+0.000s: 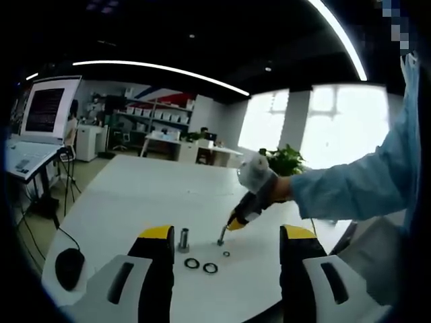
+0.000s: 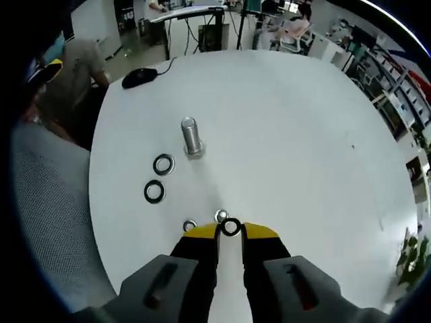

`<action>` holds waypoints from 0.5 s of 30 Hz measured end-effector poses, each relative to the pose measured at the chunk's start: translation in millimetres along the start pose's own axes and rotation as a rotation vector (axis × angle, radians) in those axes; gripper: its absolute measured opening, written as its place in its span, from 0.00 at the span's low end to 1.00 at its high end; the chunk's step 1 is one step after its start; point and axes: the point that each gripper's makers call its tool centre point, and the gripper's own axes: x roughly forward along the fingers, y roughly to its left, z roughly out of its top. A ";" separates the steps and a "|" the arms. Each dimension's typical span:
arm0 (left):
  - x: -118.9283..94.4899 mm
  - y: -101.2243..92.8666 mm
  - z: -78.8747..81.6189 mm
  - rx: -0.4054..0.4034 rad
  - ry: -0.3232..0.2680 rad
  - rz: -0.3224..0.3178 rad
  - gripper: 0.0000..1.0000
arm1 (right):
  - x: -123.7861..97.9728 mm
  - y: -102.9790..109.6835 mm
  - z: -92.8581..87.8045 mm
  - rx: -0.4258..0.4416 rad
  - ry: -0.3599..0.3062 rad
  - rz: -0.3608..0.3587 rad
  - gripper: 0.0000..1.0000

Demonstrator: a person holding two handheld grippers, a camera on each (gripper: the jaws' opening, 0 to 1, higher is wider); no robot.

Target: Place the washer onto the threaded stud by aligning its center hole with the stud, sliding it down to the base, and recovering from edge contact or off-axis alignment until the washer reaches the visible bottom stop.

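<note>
In the left gripper view my left tool (image 1: 225,259) stands wide and empty over the worktop (image 1: 145,195); the stud (image 1: 183,239) is upright at 11 o'clock between its jaws, two washers (image 1: 201,265) beside it. In the right gripper view my right tool (image 2: 230,230) pinches a washer (image 2: 231,227) at its tips, the stud (image 2: 191,136) well apart at 11 o'clock.

My right gripper (image 2: 230,227) has its yellow-tipped jaws drawn nearly together, pinching a small washer (image 2: 231,227) at the very tips. From the left gripper view I see that same right gripper (image 1: 222,237) angled down with its tip low over the table, held by my gloved hand (image 1: 259,176) on an arm in a light blue sleeve (image 1: 363,185). My left gripper (image 1: 225,245) has its jaws spread wide apart with nothing between them.
</note>
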 end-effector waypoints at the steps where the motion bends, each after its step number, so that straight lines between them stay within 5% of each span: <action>1: 0.0 0.0 -0.1 0.000 0.000 0.000 0.62 | -0.2 0.3 1.6 0.000 -0.003 0.000 0.14; 15: 0.3 -0.4 -0.9 0.001 0.006 -0.003 0.61 | 9.7 5.4 9.5 -0.016 0.009 0.027 0.14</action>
